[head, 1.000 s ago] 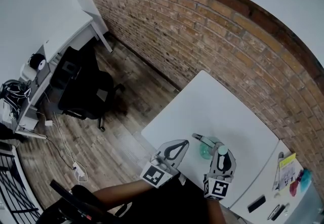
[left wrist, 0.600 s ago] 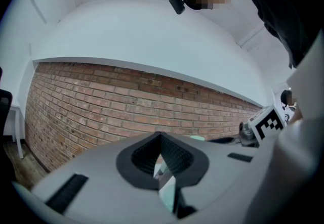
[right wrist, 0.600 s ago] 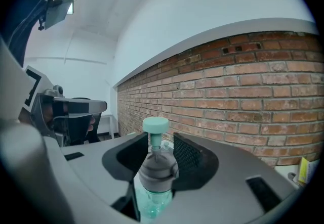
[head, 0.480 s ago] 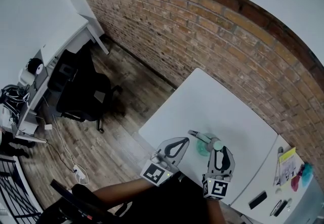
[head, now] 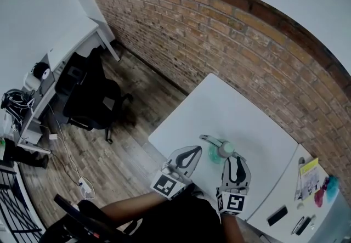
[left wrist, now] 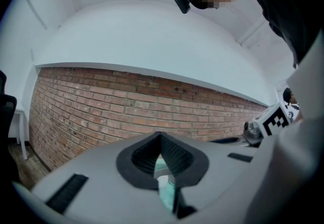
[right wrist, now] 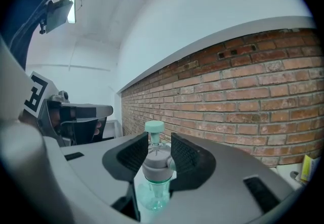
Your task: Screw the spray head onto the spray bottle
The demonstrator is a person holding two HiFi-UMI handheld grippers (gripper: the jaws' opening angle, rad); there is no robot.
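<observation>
Right gripper view: the head (right wrist: 154, 160) already sits on the bottle (right wrist: 152, 198), upright on the table (head: 247, 116). The right gripper (right wrist: 158, 143) has its jaws apart, flanking the collar. The left gripper (left wrist: 161, 139) is closed and empty. Final tightening probably remains.

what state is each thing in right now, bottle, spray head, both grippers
spray bottle: upright on the white table, spray head on its neck
spray head: seated on the spray bottle, tightness not visible
right gripper: open, jaws either side of the spray head
left gripper: shut
</observation>
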